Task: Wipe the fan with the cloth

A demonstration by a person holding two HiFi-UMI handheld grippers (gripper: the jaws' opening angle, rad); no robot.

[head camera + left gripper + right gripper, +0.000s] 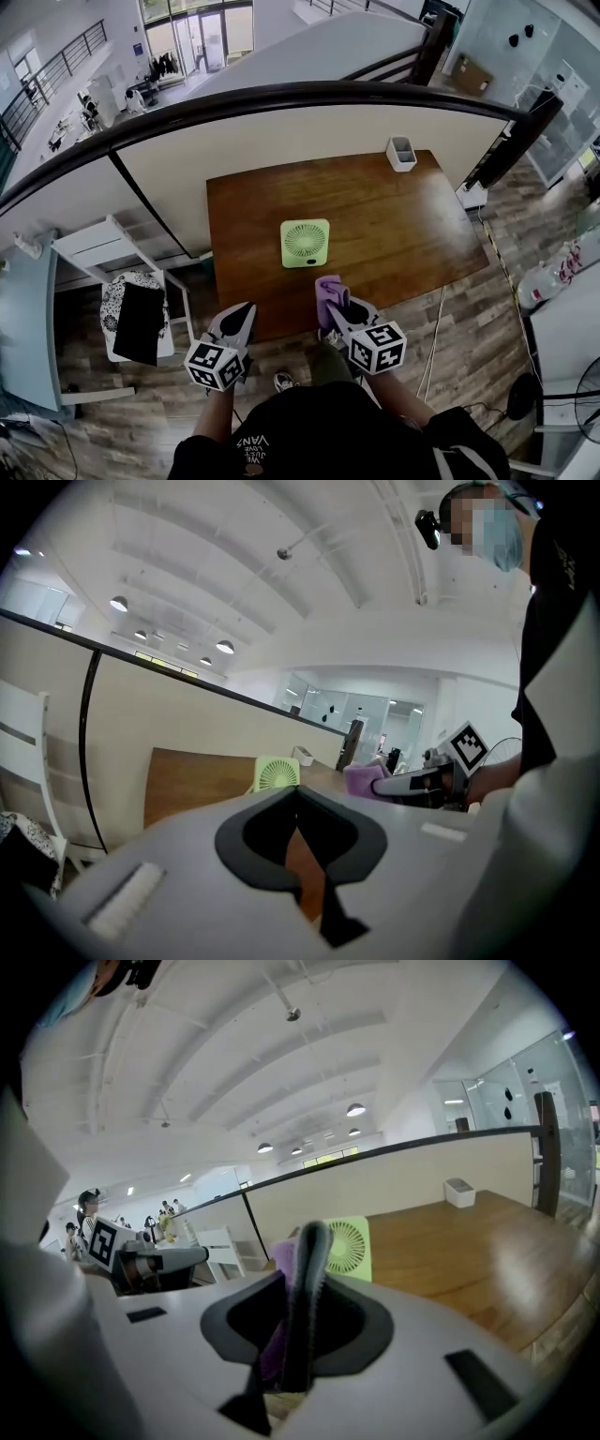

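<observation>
A small light-green square fan (305, 243) stands upright near the front of the brown wooden table (394, 216). It also shows in the left gripper view as fan (277, 773) and in the right gripper view as fan (349, 1249). My right gripper (330, 298) is shut on a folded purple cloth (327, 289), held just in front of the fan and short of touching it. The cloth (279, 1262) sticks up between the right gripper's (309, 1241) jaws. My left gripper (240, 317) hovers at the table's front edge, left of the fan, shut and empty (298, 803).
A white rectangular holder (401, 154) stands at the table's far right corner. A beige partition with a dark rail (281, 103) runs behind the table. Left of the table is a white chair (103, 246) with dark and patterned fabric (139, 319) on it. Cables (433, 328) trail on the floor to the right.
</observation>
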